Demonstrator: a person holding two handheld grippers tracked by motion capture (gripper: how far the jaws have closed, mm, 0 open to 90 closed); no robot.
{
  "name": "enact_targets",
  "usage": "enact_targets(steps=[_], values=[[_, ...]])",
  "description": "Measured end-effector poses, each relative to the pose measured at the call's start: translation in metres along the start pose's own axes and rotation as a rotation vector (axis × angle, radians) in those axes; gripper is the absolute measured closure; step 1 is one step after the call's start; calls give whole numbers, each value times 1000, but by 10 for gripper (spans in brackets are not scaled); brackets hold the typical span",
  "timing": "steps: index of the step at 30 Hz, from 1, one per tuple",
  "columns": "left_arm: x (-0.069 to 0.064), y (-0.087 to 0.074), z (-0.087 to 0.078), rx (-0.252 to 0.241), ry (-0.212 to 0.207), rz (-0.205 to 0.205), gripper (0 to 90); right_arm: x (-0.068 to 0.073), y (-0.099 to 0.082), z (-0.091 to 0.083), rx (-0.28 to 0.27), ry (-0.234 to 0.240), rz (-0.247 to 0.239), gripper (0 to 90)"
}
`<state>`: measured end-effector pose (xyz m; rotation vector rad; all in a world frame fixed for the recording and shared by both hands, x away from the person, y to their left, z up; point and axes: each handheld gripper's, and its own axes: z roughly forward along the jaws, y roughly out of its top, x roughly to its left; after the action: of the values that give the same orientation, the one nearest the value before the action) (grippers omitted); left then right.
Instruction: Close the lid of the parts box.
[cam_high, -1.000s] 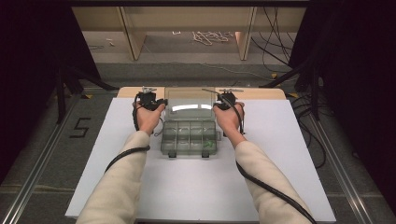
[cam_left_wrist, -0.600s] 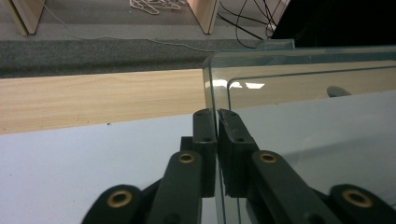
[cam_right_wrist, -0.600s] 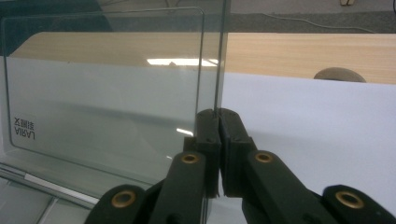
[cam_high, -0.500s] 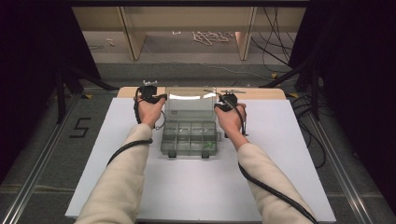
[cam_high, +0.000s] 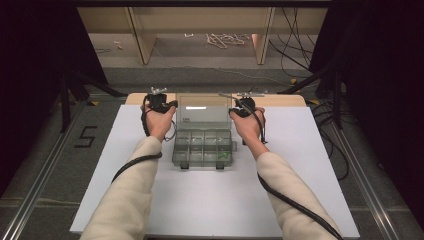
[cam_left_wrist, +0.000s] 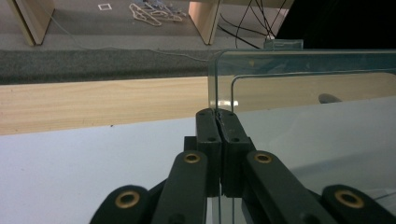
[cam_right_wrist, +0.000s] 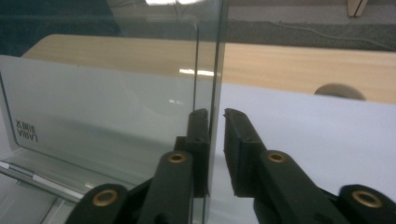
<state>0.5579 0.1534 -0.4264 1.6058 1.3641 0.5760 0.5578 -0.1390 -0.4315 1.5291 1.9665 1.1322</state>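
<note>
I have the clear compartment box (cam_high: 202, 147) sitting mid-worktop (cam_high: 310, 165) between my two tools, its lid (cam_high: 202, 112) already swung up to stand nearly upright. My left hand-held gripper (cam_left_wrist: 218, 114) is clenched on the lid's side edge, right at its tips. My right hand-held gripper (cam_right_wrist: 215, 113) straddles the opposite edge with a gap showing, so I judge it released. Opening looks done; letting go on the left remains.

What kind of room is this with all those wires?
Probably a lab or workshop set up for recording. Black cables trail over the bare floor, a number 5 is marked on it, and a white table holds a clear compartment box.
</note>
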Motion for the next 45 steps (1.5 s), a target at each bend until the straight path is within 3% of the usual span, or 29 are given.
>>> enact_targets(steps=[4, 10, 19, 25, 31, 45], values=[[-1, -1, -4, -14, -5, 9, 887, 0, 10, -3, -37, -7, -29, 726], [-2, -2, -9, -28, -10, 24, 888, 3, 21, -8, -64, -8, -37, 717], [-3, -3, -11, -38, -19, 33, 887, 6, 27, -10, -74, -27, -69, 819], [-2, -2, -11, -30, -24, 37, 884, 7, 25, -10, -70, -40, -46, 856], [0, -2, -10, -37, -23, 91, 841, 8, 25, -12, -75, -32, -43, 863], [-1, 2, -12, -36, -37, 61, 876, 7, 20, -20, -98, -12, -56, 861]])
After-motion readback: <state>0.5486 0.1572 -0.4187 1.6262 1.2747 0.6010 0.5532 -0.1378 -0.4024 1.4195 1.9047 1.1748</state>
